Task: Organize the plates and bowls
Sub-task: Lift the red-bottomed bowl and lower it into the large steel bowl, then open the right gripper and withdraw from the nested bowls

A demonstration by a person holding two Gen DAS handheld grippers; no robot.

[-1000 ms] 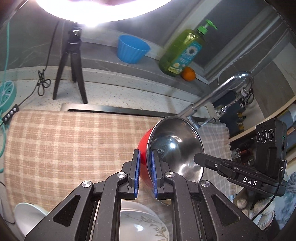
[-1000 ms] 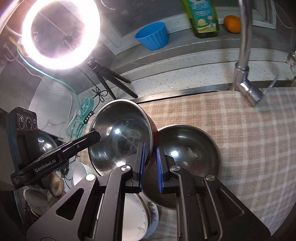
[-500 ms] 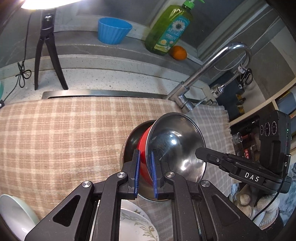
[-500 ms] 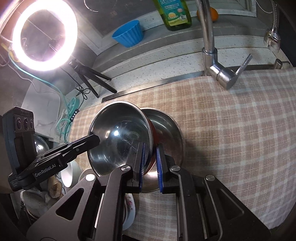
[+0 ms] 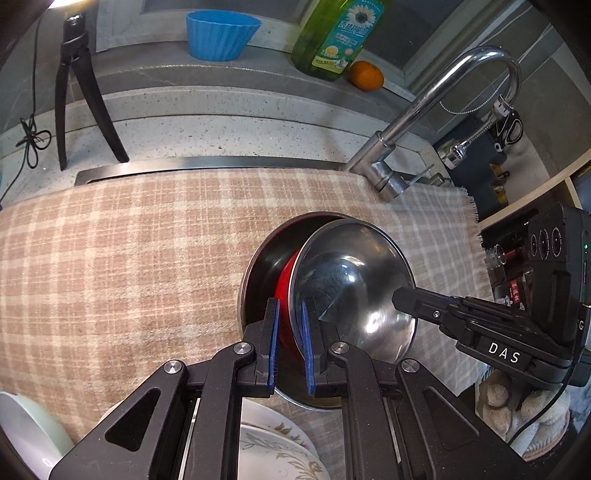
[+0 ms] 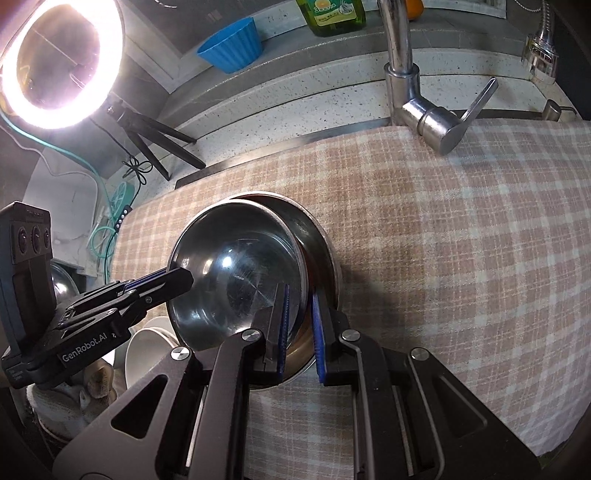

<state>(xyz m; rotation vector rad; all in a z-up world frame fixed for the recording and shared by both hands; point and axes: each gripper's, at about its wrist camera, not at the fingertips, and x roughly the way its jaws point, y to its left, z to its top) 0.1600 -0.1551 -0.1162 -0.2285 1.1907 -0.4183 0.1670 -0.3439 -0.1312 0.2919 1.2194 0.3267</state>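
Note:
A steel bowl with a red outside (image 5: 351,284) (image 6: 236,273) is held tilted inside a larger steel bowl (image 5: 266,258) (image 6: 314,236) that rests on the checked cloth (image 5: 129,251). My left gripper (image 5: 290,347) is shut on the near-left rim of the red bowl. My right gripper (image 6: 299,332) is shut on its opposite rim. Each gripper shows in the other's view. A patterned plate (image 5: 280,454) lies below my left gripper, with a white bowl (image 5: 26,435) at the lower left.
A faucet (image 5: 424,118) stands behind the cloth. On the ledge are a blue cup (image 5: 221,33), a green soap bottle (image 5: 336,37) and an orange (image 5: 365,75). A ring light (image 6: 59,59) on a tripod (image 6: 147,133) stands at the left. White bowls (image 6: 147,350) sit lower left.
Both grippers have carried the red bowl forward and down, from above the cloth into the larger steel bowl. Both stay shut on its rim.

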